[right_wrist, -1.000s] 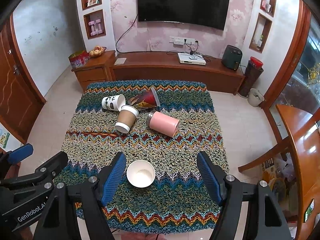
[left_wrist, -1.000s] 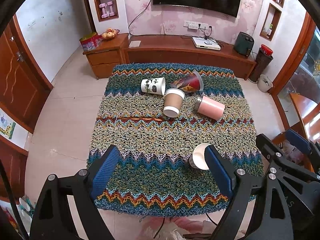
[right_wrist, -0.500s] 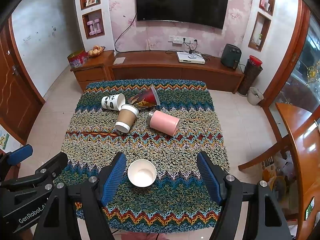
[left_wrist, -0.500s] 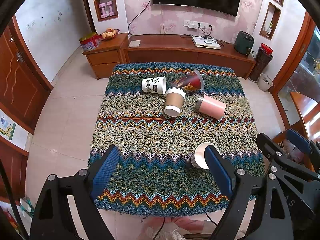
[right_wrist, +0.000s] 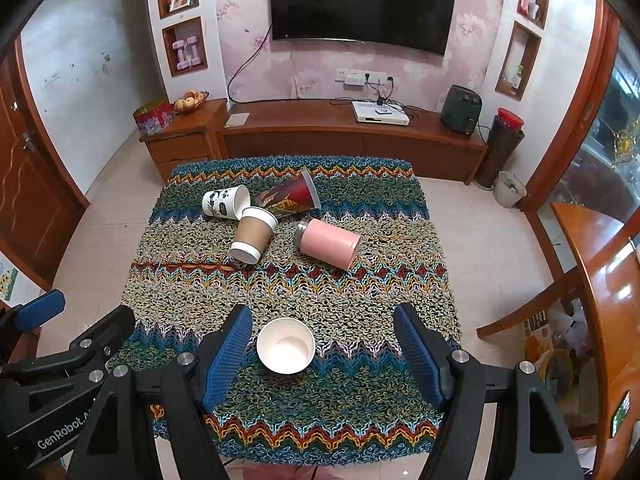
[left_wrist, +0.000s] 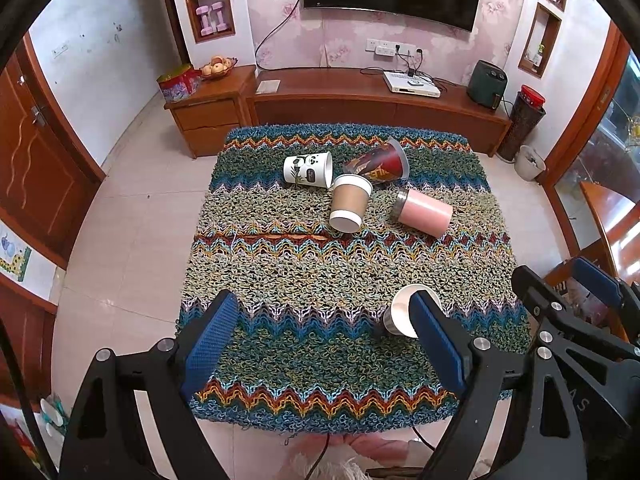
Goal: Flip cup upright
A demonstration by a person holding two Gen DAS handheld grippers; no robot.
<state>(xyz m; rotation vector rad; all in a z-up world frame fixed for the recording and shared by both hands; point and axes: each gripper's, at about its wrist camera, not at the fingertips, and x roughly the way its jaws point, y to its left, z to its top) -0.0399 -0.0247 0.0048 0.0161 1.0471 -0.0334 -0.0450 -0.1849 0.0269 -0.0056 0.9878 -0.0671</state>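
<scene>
Comparing views: almost nothing shifts over the last second.
Right gripper: spread wide, empty, hovering over white paper cup, upright near-centre on knitted cloth.
Left gripper: wide, empty.
Meaning: four cups far back still lie tipped.

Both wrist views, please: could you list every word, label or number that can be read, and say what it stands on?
"GenRobot.A", cut off by an arm in front: on the left gripper body, seen in the right wrist view.
"AS", partial: on the right gripper body, seen in the left wrist view.
Red printed cup: yellow lettering, unreadable.
Panda cup: pictures only, no legible words.
</scene>
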